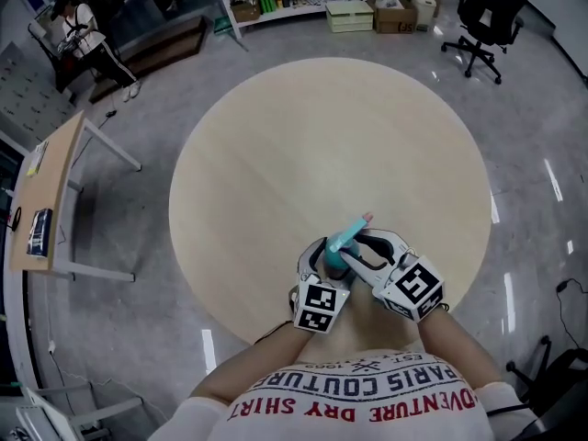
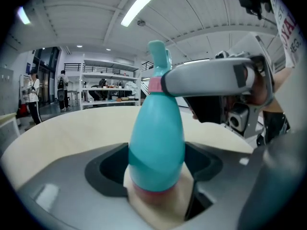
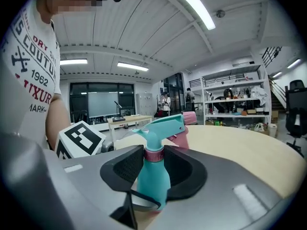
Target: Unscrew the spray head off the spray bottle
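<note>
The round pale wooden surface (image 1: pixel 322 154) carries nothing except the work going on at its near edge, close to the person's body, probably so that both arms can stay tucked in and steady.

There stands the teal plastic spray bottle (image 2: pixel 156 147), leaning slightly away from the person. The left claw (image 2: pixel 156 176) is spread wide and closed round the bottle's fat lower body. That looks like a bracing grip, meant to stop the bottle turning while the top is worked.

Above it is the teal spray head with a pink nozzle tip (image 3: pixel 160 126), the nozzle pointing away over the surface. The right claw (image 3: pixel 153 162) comes in from the other side at about half its spread. Its pads lie against the narrow pink ring collar (image 3: pixel 154 154) at the neck. I judge that this is the right place to grip, since the collar is the part that screws.

The head is on the bottle and sits straight. The threads are covered by the collar, so I cannot tell whether it has loosened at all.

In the head view both claws cover most of the bottle, so whether its base rests on the surface is unclear. In the left gripper view the base is blurred, and the right claw's finger hides the trigger.
</note>
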`<state>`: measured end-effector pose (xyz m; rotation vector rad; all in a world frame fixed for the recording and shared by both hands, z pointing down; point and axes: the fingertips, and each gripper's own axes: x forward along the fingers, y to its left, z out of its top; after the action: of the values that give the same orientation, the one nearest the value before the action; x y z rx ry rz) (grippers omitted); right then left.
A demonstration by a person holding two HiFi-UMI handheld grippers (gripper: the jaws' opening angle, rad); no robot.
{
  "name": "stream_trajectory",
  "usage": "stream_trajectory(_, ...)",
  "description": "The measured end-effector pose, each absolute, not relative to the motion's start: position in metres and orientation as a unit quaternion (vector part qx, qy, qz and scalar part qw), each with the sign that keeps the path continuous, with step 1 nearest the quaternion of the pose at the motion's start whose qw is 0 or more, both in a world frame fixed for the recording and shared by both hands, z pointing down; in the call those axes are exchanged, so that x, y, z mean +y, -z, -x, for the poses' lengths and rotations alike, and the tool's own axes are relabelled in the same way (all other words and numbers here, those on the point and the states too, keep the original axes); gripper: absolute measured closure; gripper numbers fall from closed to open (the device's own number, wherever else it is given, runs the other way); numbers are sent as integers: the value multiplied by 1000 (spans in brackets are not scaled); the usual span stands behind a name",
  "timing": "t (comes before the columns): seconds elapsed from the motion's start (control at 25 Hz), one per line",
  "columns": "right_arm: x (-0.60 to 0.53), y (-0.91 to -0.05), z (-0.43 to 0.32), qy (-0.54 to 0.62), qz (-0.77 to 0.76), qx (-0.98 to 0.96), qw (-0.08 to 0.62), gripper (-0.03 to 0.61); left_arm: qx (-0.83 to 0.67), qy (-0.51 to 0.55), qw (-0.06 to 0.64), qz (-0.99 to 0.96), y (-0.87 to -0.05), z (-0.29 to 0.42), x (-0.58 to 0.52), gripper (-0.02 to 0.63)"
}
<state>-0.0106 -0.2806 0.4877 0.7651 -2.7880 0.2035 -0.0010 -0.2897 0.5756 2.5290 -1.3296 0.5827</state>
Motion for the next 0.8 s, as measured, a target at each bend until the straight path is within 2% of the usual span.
stream_trajectory(0.24,-278,-489,15,-56,-218,-966,130,446,-403,-199,106,-887,-577,3,-286,260)
stream_trajectory(0.6,-273,-487,21,-43,-1,-986,160,451,-94,-242,54,-964,-580,-3,-274,259)
stream_trajectory(0.8,-275,-486,19,-42,11,-986,159,449,-82,-244,58,-964,-578,-6,-275,260)
